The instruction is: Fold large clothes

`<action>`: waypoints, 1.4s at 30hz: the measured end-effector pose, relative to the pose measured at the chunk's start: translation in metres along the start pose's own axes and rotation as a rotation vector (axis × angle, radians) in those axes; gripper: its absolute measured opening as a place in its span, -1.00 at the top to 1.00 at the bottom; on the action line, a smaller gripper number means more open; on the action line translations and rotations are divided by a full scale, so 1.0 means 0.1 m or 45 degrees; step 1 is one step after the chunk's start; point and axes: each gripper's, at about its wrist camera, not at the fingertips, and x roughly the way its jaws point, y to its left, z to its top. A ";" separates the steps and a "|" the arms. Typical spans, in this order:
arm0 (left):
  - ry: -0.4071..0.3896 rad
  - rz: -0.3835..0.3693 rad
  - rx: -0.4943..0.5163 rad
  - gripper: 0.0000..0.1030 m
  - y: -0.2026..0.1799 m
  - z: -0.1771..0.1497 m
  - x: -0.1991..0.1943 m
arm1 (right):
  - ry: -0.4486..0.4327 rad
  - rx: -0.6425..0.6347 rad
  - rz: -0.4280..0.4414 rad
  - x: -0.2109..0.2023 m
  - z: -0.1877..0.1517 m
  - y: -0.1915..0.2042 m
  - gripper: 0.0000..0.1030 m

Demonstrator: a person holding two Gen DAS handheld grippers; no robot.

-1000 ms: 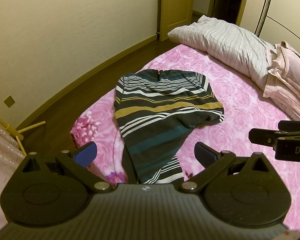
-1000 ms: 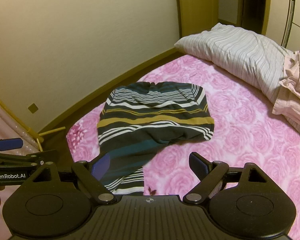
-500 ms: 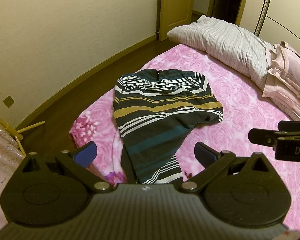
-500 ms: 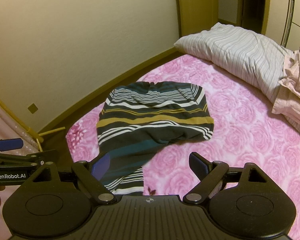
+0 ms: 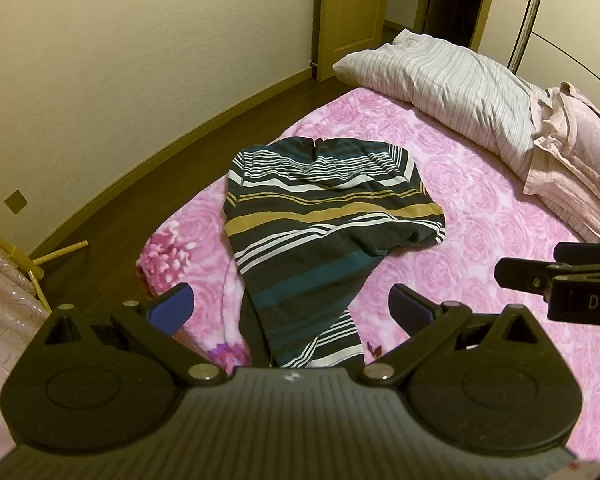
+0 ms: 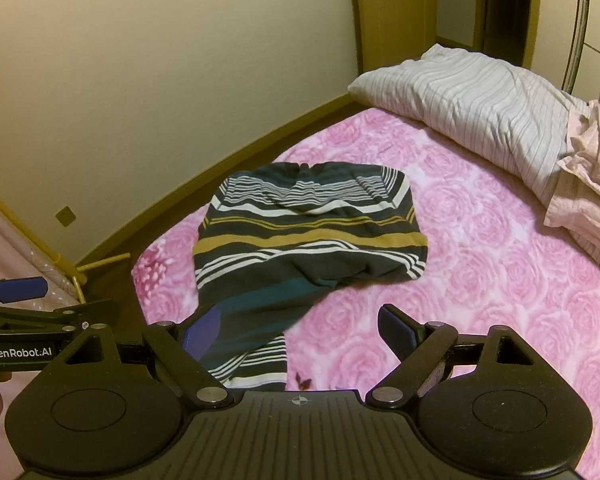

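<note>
A dark striped garment (image 5: 324, 232) (image 6: 304, 248), banded in white, mustard and teal, lies partly folded on the pink rose-patterned bedcover (image 5: 492, 240) (image 6: 500, 272). One narrow end trails toward me. My left gripper (image 5: 290, 310) hovers above that near end, open, nothing between its blue pads. My right gripper (image 6: 300, 330) also stands open, over the garment's near right edge and the bedcover, touching nothing. Each gripper shows at the edge of the other's view.
A striped grey-white pillow (image 5: 452, 88) (image 6: 480, 108) and a crumpled pale pink cloth (image 5: 576, 148) (image 6: 588, 184) lie at the far right of the bed. Dark floor (image 5: 148, 200) and a cream wall run along the bed's left edge. A wooden stick (image 5: 60, 252) lies on the floor.
</note>
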 end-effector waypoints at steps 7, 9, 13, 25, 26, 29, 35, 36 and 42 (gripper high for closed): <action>0.008 -0.003 -0.003 -0.98 -0.02 0.01 0.03 | 0.004 0.005 0.001 0.00 0.01 -0.05 -0.62; 0.010 -0.003 -0.003 -0.98 -0.03 0.01 0.04 | 0.008 0.005 0.003 0.00 0.01 -0.07 -0.62; 0.017 -0.001 -0.006 -0.98 -0.05 0.01 0.08 | 0.019 0.001 0.005 0.01 -0.01 -0.15 -0.62; 0.058 0.007 -0.048 -0.98 -0.11 0.08 0.34 | 0.016 0.001 0.000 0.11 0.05 -0.68 -0.62; 0.063 0.011 -0.048 -0.98 -0.08 0.12 0.37 | 0.014 0.008 -0.004 0.14 0.08 -0.71 -0.62; 0.066 0.027 -0.033 -0.98 0.05 0.26 0.53 | 0.004 0.000 -0.016 0.24 0.19 -0.77 -0.62; 0.091 -0.001 0.039 -0.98 0.47 0.68 1.25 | 0.025 -0.027 -0.083 0.73 0.43 -0.79 -0.62; 0.084 -0.004 0.081 -0.98 0.53 0.79 1.43 | 0.032 -0.032 -0.094 0.85 0.48 -0.79 -0.62; 0.111 -0.069 0.267 -0.96 0.83 1.36 2.57 | 0.101 -0.029 -0.160 1.72 0.81 -0.68 -0.62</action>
